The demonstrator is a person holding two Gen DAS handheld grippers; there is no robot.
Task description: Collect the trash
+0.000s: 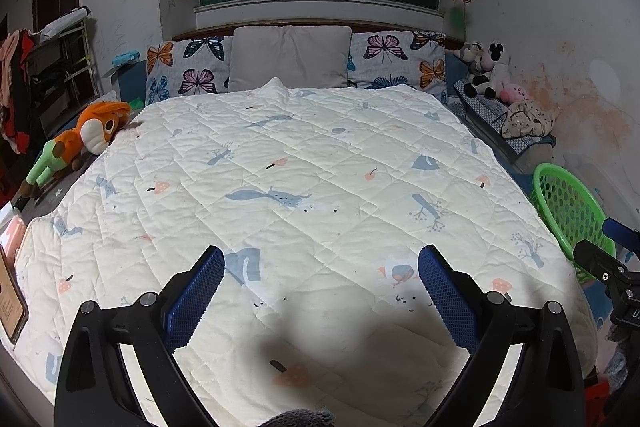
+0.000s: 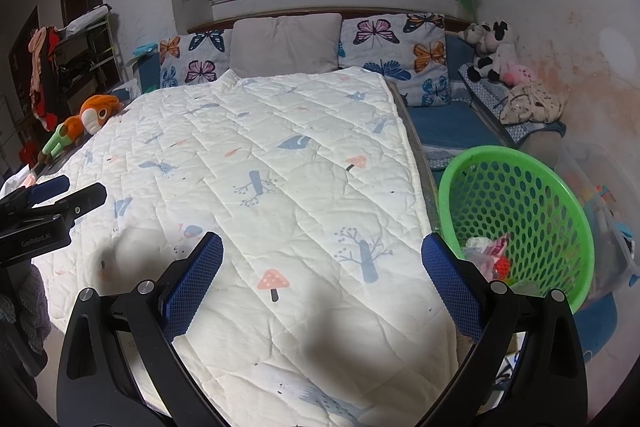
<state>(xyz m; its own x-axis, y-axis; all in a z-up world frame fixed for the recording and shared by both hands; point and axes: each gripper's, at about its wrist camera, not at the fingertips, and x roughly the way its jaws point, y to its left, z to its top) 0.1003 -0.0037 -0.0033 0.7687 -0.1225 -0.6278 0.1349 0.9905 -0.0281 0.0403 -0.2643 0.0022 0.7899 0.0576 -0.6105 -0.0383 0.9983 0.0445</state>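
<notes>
On my left wrist feed the left gripper (image 1: 320, 291) hangs over the quilt (image 1: 304, 179) with jaws wide apart, nothing between them; the green basket (image 1: 560, 203) is half cut off at the right. On my right wrist feed the right gripper (image 2: 322, 277) is likewise spread and empty, trash (image 2: 494, 255) lies inside the basket, and "GenRoboAI" reads on the left gripper's body

Quilt (image 2: 280, 155) on bed, basket (image 2: 576, 211) beside its right, trash (image 2: 490, 253) inside
</notes>
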